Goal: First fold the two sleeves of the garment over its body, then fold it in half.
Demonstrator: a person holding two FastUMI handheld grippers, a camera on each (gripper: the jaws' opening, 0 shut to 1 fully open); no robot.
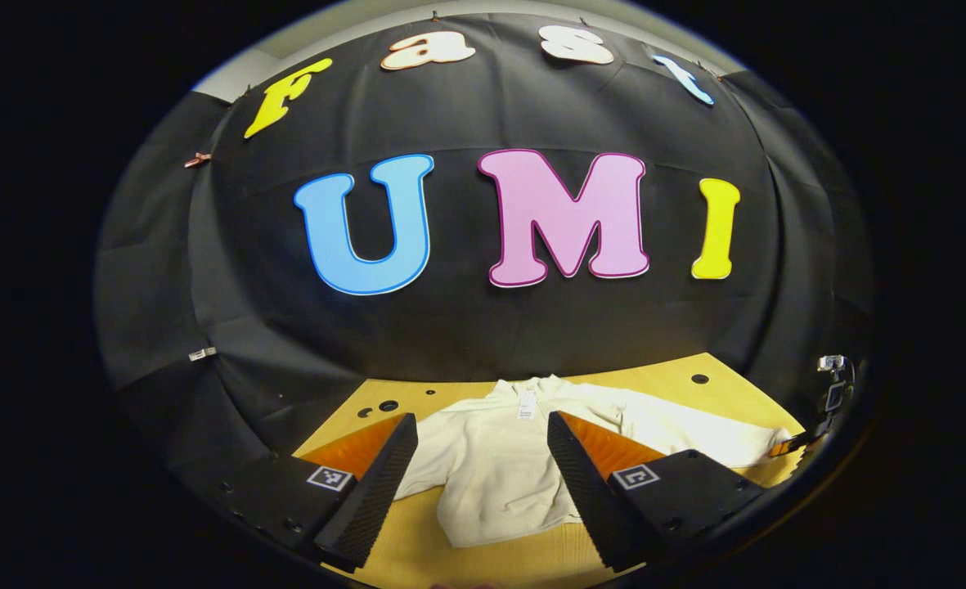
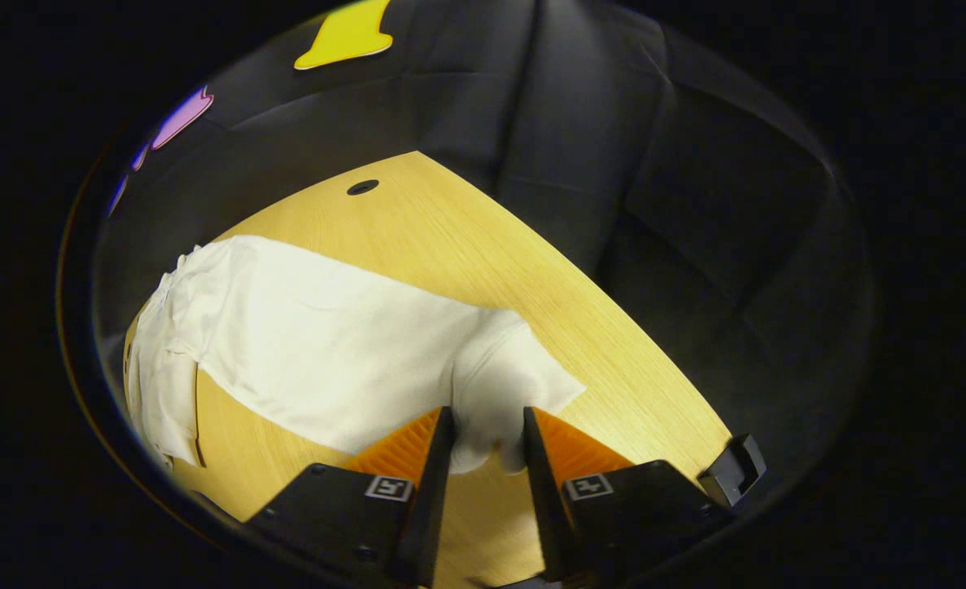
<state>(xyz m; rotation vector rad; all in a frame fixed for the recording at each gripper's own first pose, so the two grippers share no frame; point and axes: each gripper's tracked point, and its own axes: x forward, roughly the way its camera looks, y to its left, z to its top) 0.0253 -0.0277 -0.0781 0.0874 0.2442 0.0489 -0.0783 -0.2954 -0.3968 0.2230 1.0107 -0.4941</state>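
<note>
On table (image 2: 466,237): one garment (image 2: 327,343), two sleeves (image 2: 499,384).

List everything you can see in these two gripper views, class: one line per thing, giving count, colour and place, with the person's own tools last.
Garment: one, cream-white, long-sleeved, lying flat on the table with its collar toward the wall.
Sleeve: one, cream-white, stretched out across the table; its cuff end lies between the right claw's fingers.
Table: one, light wood, with small dark round holes near its far edge.
Booth wall: black cloth behind the table.
Left claw: one, open, held above the garment's body.
Right claw: one, fingers either side of the sleeve cuff, with a gap visible between them.
</note>
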